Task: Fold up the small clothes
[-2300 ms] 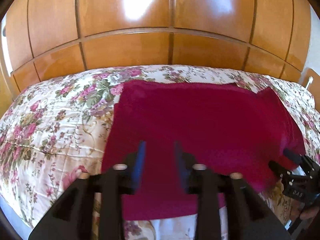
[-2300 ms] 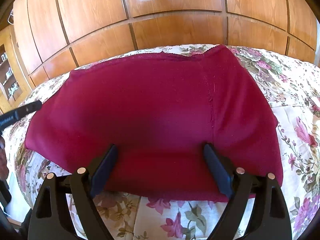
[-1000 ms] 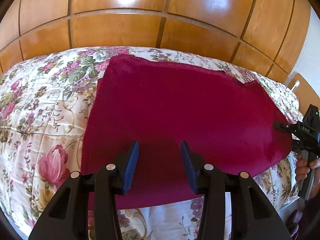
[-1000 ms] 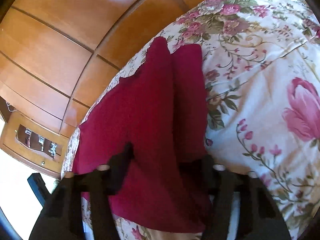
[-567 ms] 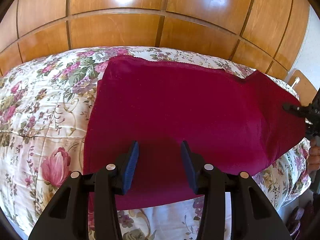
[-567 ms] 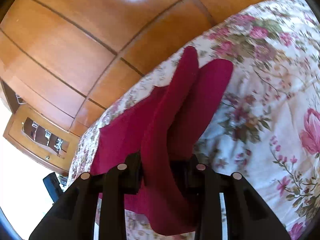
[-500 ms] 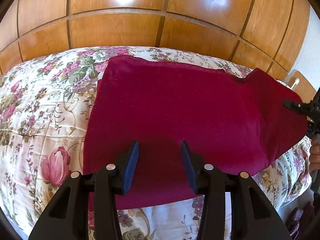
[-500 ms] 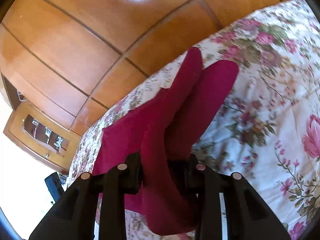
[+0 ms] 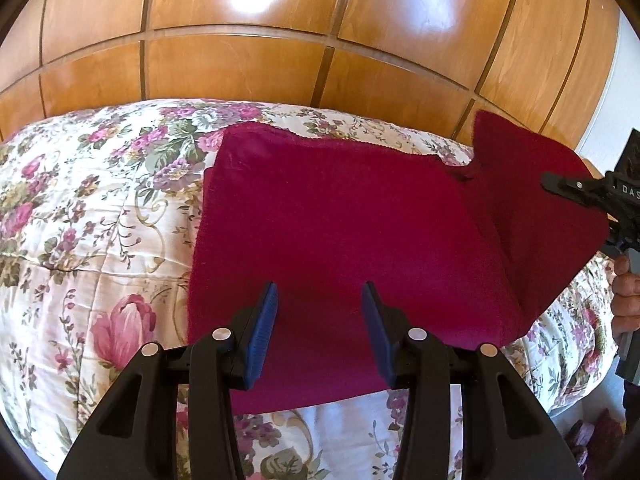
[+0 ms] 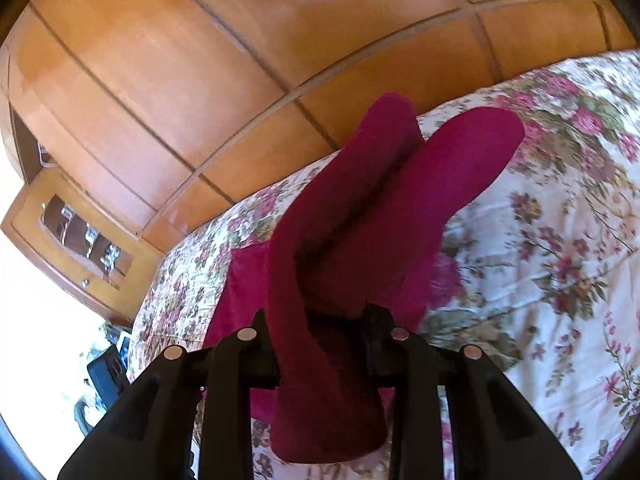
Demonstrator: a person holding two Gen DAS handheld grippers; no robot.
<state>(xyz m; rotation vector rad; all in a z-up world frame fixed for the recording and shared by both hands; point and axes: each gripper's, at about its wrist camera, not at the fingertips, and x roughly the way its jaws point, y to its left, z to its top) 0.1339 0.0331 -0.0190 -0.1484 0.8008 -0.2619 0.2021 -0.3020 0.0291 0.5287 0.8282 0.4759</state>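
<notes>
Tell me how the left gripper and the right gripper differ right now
The left gripper is open, its blue pads apart over the flat part of the red cloth; the right gripper is shut on the red cloth's edge. The left holds nothing; the right has that edge raised off the floral bedspread. Both are black two-finger tools.

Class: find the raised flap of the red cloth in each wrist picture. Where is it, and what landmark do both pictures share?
Left wrist: raised flap at far right, held by the right gripper.
Right wrist: raised flap in the centre, running up from between the fingers.
Shared landmark: the wooden wardrobe behind the bed.
</notes>
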